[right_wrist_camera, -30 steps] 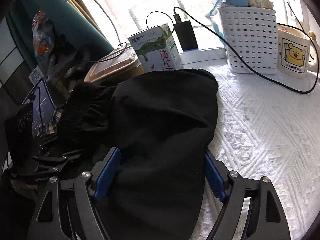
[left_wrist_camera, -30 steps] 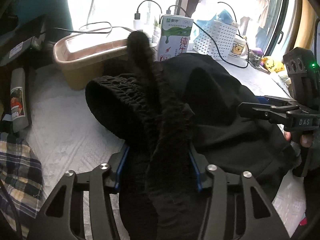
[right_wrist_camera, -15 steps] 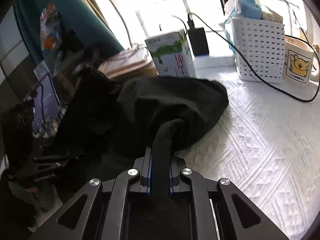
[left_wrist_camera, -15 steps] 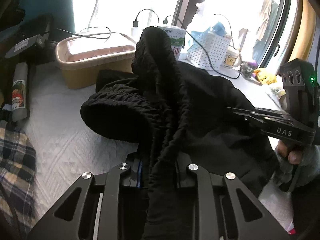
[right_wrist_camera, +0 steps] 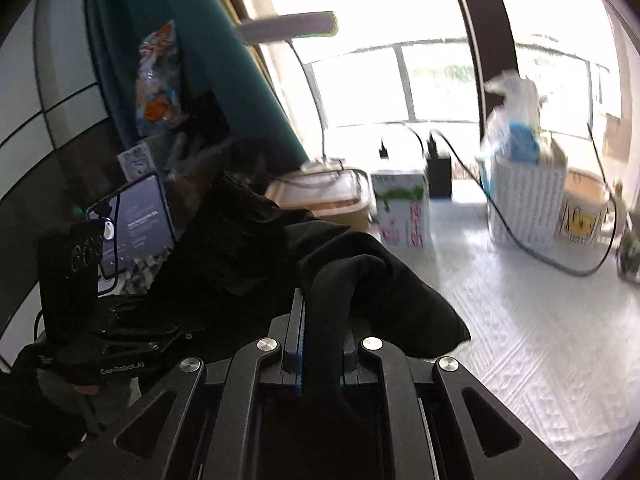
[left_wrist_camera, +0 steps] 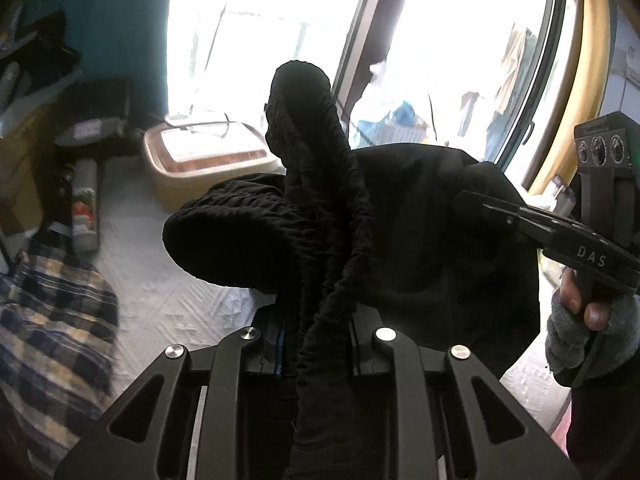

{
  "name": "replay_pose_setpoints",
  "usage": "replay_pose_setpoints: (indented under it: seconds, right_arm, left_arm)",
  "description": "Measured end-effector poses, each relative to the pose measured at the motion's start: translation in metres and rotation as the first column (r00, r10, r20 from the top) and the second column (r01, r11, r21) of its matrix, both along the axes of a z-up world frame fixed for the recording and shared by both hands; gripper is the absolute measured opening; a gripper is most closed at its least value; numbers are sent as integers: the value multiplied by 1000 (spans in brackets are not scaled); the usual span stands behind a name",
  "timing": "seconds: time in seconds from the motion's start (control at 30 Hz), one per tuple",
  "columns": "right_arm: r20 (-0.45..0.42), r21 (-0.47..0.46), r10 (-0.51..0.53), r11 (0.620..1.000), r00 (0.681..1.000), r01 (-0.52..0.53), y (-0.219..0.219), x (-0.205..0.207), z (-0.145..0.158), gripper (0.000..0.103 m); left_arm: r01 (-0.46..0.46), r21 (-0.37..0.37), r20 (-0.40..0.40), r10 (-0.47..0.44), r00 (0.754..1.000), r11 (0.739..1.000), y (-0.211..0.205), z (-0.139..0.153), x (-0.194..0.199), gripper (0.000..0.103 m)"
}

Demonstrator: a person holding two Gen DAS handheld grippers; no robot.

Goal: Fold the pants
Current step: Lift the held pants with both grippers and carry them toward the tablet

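Black pants point(left_wrist_camera: 420, 232) hang bunched above the white-covered table point(left_wrist_camera: 160, 304). My left gripper point(left_wrist_camera: 316, 344) is shut on the gathered elastic waistband point(left_wrist_camera: 312, 152), which stands up in a loop in front of the camera. In the right wrist view my right gripper point(right_wrist_camera: 320, 344) is shut on a thick fold of the pants point(right_wrist_camera: 260, 248), whose lower edge droops to the table. Each gripper shows in the other's view: the right gripper point(left_wrist_camera: 472, 204) on the right, held by a gloved hand point(left_wrist_camera: 580, 320), and the left gripper point(right_wrist_camera: 160, 336) low on the left.
A tan tub point(left_wrist_camera: 200, 164) stands behind the pants, a plaid cloth point(left_wrist_camera: 52, 320) lies at the left. Along the window are a milk carton point(right_wrist_camera: 400, 212), a white basket point(right_wrist_camera: 528, 208), a mug point(right_wrist_camera: 584, 212) and a black cable point(right_wrist_camera: 540, 256). A lit screen point(right_wrist_camera: 136, 224) stands at the left.
Both grippers went from open around the fabric to shut on it, then rose. The pants lifted off the table and the views tilted up toward the window.
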State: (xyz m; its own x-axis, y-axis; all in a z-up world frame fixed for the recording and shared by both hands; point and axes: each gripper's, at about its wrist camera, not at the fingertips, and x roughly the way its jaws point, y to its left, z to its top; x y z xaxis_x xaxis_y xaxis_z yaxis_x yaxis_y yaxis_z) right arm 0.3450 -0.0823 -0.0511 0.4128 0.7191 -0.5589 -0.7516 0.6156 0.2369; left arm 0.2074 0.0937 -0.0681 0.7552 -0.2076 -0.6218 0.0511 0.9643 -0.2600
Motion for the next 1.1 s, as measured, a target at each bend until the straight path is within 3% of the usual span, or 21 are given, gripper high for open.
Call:
replay_pose_setpoints:
  seconds: [0.3, 0.63, 0.87, 1.1]
  right_arm:
    - [134, 45, 83, 995, 987, -90, 35, -42, 57, 10]
    - [235, 85, 204, 970, 950, -230, 98, -87, 96, 7]
    - [337, 73, 290, 940, 895, -333, 149, -126, 134, 5]
    - [361, 134, 365, 890, 858, -435, 197, -158, 164, 5]
  left_arm:
    - [-65, 34, 113, 60, 992, 997, 35, 52, -39, 21]
    - [-181, 48, 182, 169, 969, 982, 94, 80, -92, 21]
    - [-262, 1, 250, 254, 934, 965, 133, 104, -139, 21]
    - [-358, 11, 320, 336, 886, 934, 170, 139, -186, 21]
